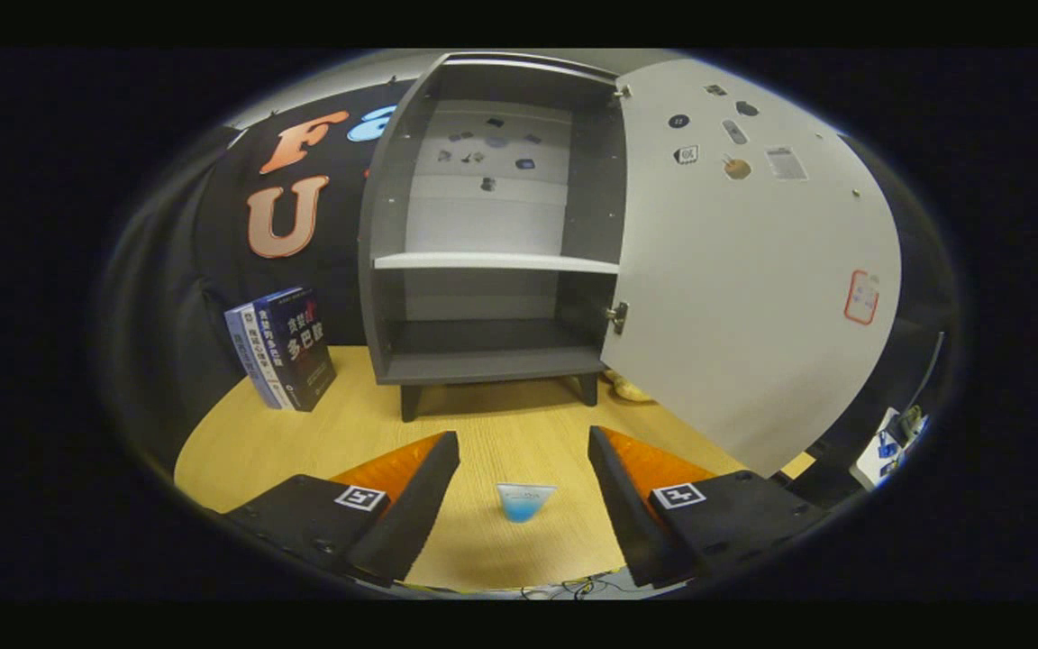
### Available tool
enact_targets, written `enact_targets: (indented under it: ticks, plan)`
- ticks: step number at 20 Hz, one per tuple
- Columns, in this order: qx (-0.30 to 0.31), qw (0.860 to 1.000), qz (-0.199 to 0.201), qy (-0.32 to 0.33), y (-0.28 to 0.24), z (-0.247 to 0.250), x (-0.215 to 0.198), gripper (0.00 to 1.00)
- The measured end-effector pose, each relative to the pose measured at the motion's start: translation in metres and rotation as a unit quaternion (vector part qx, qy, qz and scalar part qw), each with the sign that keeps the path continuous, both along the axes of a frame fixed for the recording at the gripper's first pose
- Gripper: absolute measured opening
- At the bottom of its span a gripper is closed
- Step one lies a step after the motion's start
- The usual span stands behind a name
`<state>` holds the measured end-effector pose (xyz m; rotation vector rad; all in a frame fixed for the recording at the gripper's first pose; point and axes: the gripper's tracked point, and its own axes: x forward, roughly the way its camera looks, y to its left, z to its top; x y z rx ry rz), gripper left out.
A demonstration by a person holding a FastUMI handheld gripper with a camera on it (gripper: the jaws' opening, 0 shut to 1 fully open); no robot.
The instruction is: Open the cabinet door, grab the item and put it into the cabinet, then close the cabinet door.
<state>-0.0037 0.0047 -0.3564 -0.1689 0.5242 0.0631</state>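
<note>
- Fingers [411, 505] spread wide, grasping nothing; gripper [523, 491] hovering low over the wooden table [240, 442].
- Small blue item [525, 501] resting on the table, centred in the gap between the fingers, touching neither.
- Widest along its top edge, running across the gap from finger to finger.
- Cabinet [483, 261] straight beyond, door [753, 270] swung open, shelves bare.
- Books [283, 347] standing beside the cabinet.
- Likely next: squeezing in on the item.

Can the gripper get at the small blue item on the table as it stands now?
Probably yes. The gripper is open, and the blue item lies on the table between its fingers, with nothing in the way. The cabinet and its open door stand beyond.
</note>
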Motion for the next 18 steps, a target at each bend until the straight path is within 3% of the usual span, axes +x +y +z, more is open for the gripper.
enact_targets:
  ticks: [5, 14, 18]
  plan:
    - [0.012, 0.998, -0.026, 0.059, -0.014, -0.059, -0.007, 0.93]
    - [0.062, 0.989, -0.044, 0.125, -0.009, -0.116, -0.002, 0.93]
    - [0.054, 0.988, -0.048, 0.137, -0.009, -0.122, 0.001, 0.65]
